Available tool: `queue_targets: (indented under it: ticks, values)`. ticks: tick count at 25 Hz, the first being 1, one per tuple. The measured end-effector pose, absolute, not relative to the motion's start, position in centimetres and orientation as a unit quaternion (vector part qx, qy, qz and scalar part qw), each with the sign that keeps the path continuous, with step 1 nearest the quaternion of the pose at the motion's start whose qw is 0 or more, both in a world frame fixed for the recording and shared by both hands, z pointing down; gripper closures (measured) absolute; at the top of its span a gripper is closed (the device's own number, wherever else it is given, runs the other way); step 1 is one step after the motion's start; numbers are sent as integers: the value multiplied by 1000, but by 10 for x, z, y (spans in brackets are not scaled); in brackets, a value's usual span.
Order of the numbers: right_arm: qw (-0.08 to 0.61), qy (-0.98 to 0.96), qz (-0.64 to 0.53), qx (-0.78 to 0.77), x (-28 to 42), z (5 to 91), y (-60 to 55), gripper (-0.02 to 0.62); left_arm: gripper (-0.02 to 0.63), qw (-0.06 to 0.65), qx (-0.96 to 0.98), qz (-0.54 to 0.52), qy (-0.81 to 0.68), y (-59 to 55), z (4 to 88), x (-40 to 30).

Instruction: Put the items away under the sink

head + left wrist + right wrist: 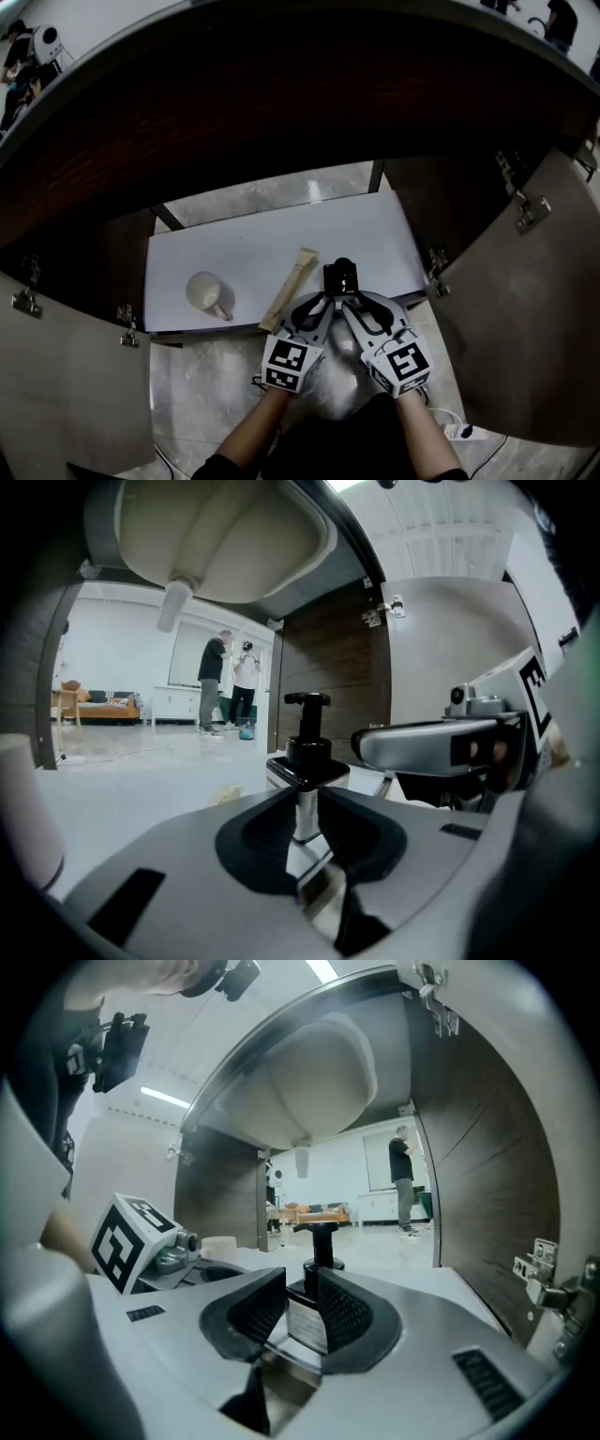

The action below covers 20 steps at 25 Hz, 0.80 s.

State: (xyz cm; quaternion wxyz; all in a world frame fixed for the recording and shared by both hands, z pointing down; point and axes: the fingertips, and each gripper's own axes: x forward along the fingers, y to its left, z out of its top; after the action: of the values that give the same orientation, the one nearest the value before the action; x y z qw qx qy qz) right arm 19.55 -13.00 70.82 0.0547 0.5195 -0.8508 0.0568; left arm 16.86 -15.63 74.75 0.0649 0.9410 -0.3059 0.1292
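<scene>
A: Take me across the shelf [244, 239] under the sink, left side first.

B: On the shelf's left part a pale mug [204, 292] lies near the front edge. At the shelf's middle a long tan packet [290, 288] lies flat, one end just past the front edge. Right of that, at the front edge, comes the left gripper [325, 302], then the pump bottle [341, 276], then the right gripper [354, 302].

A: How do the fingers stand?

B: Both pairs are clamped low on the pump bottle. Each gripper's own view shows the ribbed pads against the bottle's pale lower body on either side.

A: What could go wrong from here?

B: I judge the edge to be the danger. The bottle stands right at the shelf's front, so it could topple off toward the floor if one pair lets go while the other drags or twists. It is tall and narrow, and a pad catching its black shoulder on the way out would also tip it. Pushing it deeper onto the shelf first would be safer.

A: Which way does it point?

B: It stands upright with its long axis vertical, base on the shelf and pump head up toward the sink basin [309, 1082]. I cannot tell which way the spout faces.
</scene>
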Motion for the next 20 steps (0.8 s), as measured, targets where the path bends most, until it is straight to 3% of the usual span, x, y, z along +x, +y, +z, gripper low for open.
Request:
queue_targets:
  ticks: [2,8,20]
  values:
    - [52,-851,57,520,192,709,-120,496,566,65,942,107,-312,-145,742,162]
    - [50,-847,36,528,178,696,-87,549,586,49,945,41,-320,-105,717,152]
    - [31,-848,25,529,165,684,-47,557,597,14,916,-22,-400,-57,685,124]
